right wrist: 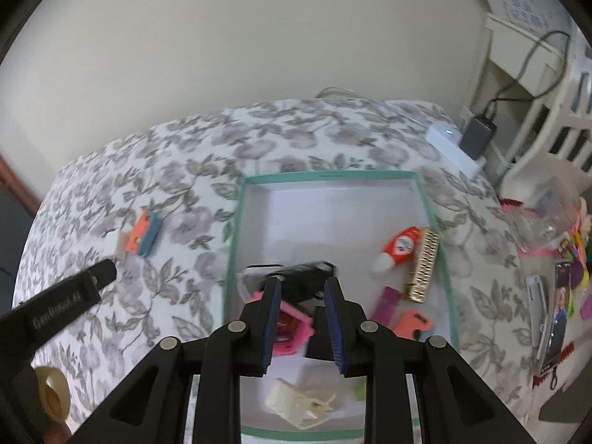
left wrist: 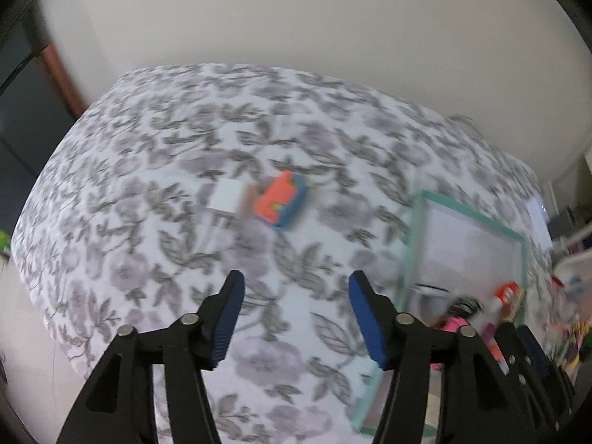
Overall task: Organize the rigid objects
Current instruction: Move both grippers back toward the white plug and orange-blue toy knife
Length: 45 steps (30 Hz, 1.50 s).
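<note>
An orange and blue block (left wrist: pixel 280 199) lies on the flowered bedspread (left wrist: pixel 148 192), next to a white card (left wrist: pixel 226 197). My left gripper (left wrist: pixel 296 285) is open and empty, hovering short of the block. A shallow white box with a green rim (right wrist: pixel 236 222) sits to the right. It holds a black device (right wrist: pixel 303 277), a pink frame (right wrist: pixel 290 327), a glue bottle (right wrist: pixel 397 248), a gold comb (right wrist: pixel 425 264), a cream clip (right wrist: pixel 299 403) and other bits. My right gripper (right wrist: pixel 301 288) is open above the box, over the black device. The block also shows in the right wrist view (right wrist: pixel 144 233).
A roll of tape (right wrist: pixel 51 392) lies at the bed's left front. A white charger and grey plug (right wrist: pixel 458 144) sit at the far right corner. Scissors, cards and colourful clutter (right wrist: pixel 555 296) lie right of the box. A wall stands behind the bed.
</note>
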Available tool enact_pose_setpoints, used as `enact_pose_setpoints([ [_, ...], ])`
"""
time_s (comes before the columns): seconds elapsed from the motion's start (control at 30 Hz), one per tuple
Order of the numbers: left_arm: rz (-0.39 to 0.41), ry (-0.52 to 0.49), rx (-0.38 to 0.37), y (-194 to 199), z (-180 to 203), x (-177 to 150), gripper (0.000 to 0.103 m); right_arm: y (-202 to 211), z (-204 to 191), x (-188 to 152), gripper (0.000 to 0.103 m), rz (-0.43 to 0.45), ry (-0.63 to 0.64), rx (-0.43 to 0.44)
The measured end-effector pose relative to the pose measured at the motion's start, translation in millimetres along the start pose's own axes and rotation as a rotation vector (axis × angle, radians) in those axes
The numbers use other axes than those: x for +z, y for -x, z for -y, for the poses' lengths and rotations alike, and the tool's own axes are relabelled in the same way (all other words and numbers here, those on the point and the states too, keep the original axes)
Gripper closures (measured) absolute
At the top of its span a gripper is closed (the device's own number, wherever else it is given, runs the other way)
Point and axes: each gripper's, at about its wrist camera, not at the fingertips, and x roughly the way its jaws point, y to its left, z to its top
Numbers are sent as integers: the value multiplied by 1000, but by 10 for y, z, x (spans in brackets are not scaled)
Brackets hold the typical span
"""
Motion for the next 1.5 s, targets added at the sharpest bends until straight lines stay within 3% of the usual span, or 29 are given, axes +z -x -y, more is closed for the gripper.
enact_pose_setpoints([
  [0.07,-3,37,15,-30,-138,36,35,-2,-68,-4,50,4,16,4],
  [0.23,-19,106,33,-97,-401,85,33,-8,-239,-17,44,8,56,19],
  [0.33,-28,136,42,-135,-525,103,15,-33,-317,-33,40,2,69,35],
  [0.87,-56,253,99,-330,-1086,97,11,-221,-702,-100,3,-16,142,66],
  [1.33,-68,322,83,-629,-1642,74,11,-422,-1050,-67,3,-8,171,114],
  [1.5,-51,282,50,-700,-1612,172,11,-516,-1196,17,3,-2,181,138],
])
